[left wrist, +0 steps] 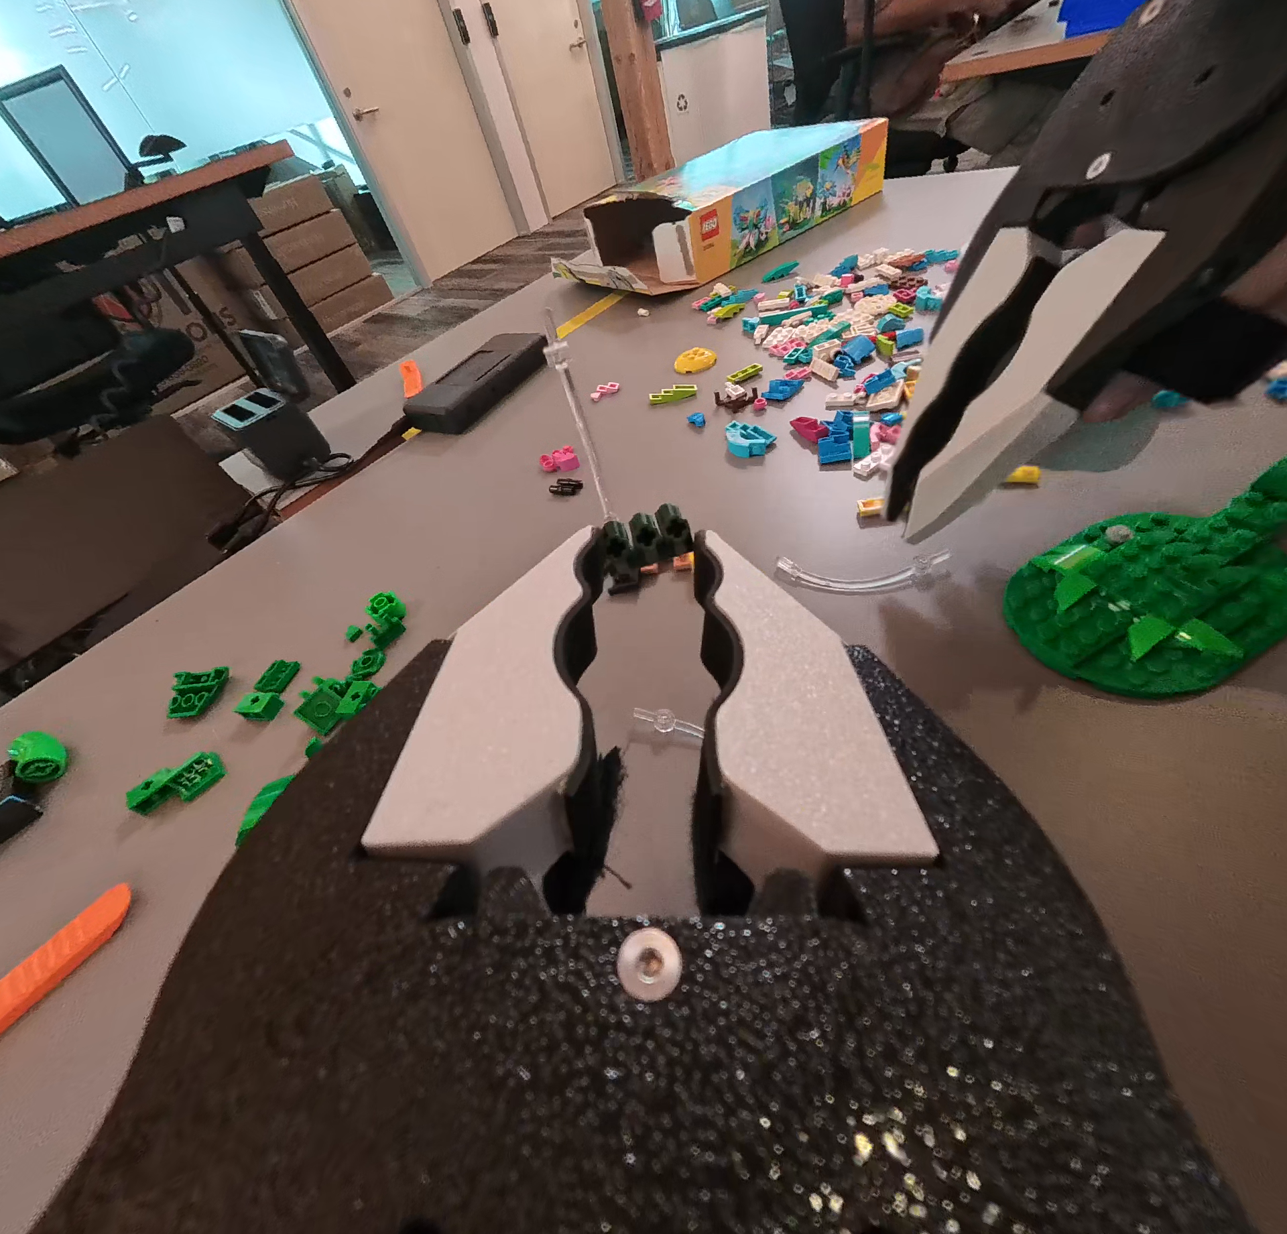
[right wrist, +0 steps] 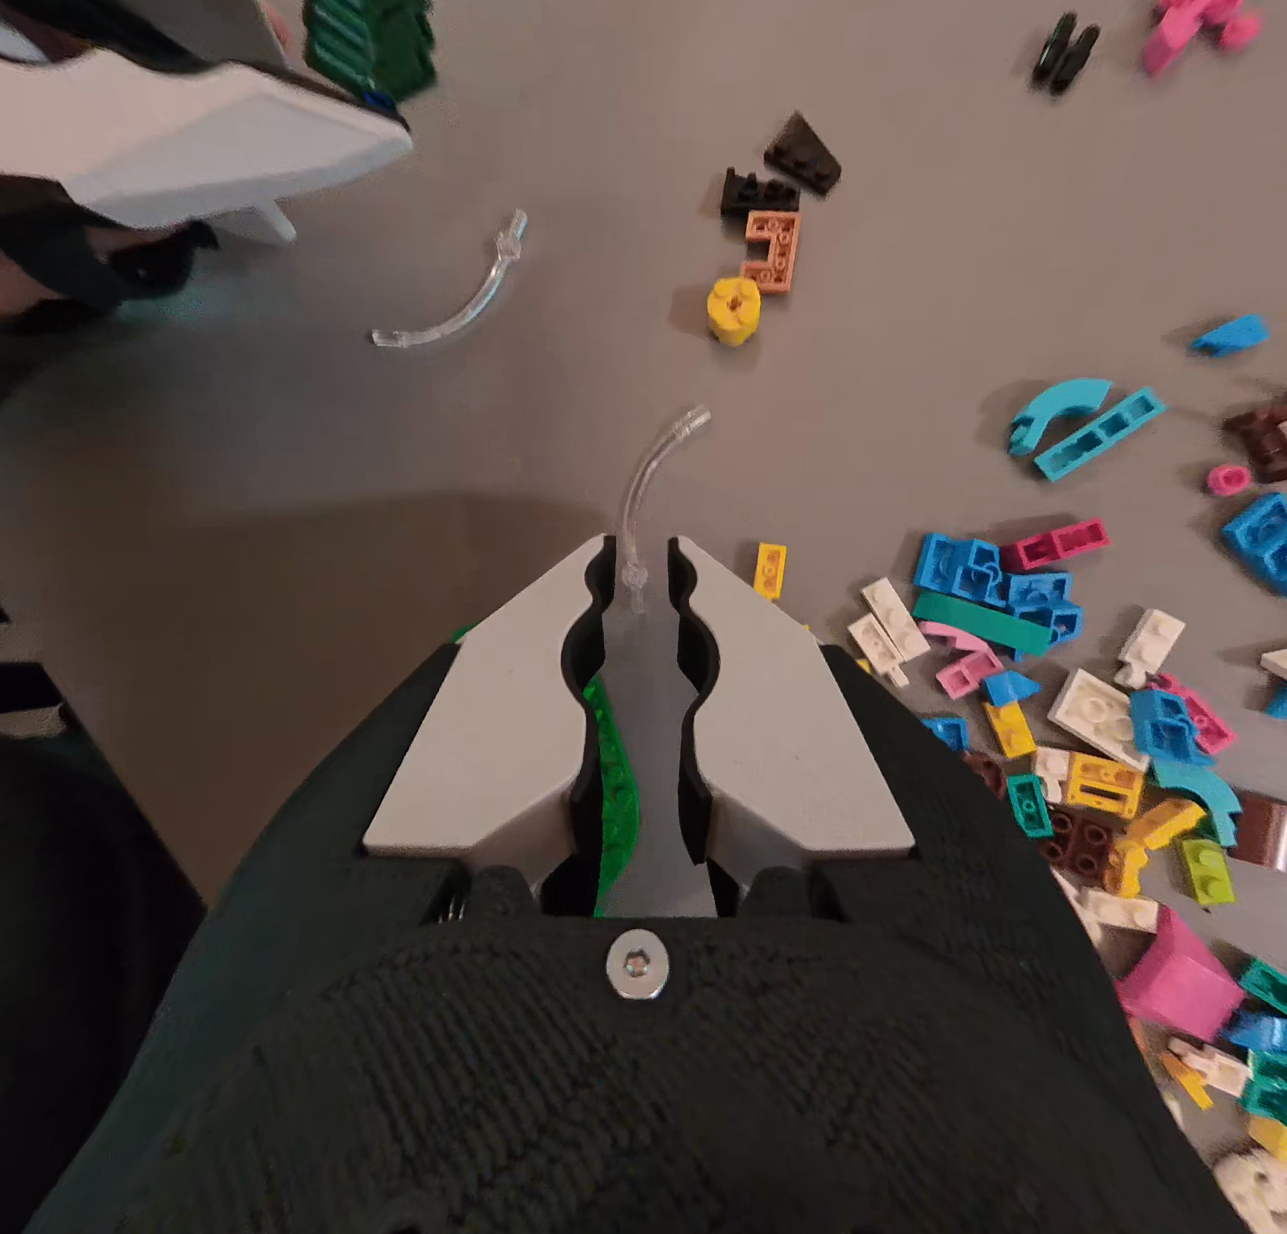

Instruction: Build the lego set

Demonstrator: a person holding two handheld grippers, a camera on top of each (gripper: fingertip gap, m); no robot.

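Lego box [left wrist: 755,205] lies torn open, interior dark — left gripper [left wrist: 644,546] clamps a dark green piece [left wrist: 644,532], right gripper [right wrist: 637,553] parted around a clear curved rod [right wrist: 651,483].

table [right wrist: 348,434]: smooth matt grey | curved rod [right wrist: 453,309]: clear glossy plastic (lying on the table) | loose bricks [right wrist: 1010,643]: shiny plastic | left gripper [left wrist: 644,553]: rough grainy black body | box [left wrist: 766,205]: printed cardboard

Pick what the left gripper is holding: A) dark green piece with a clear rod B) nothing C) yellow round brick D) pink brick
A: in the left wrist view the left gripper is shut on a dark green piece with a clear rod sticking out of it.
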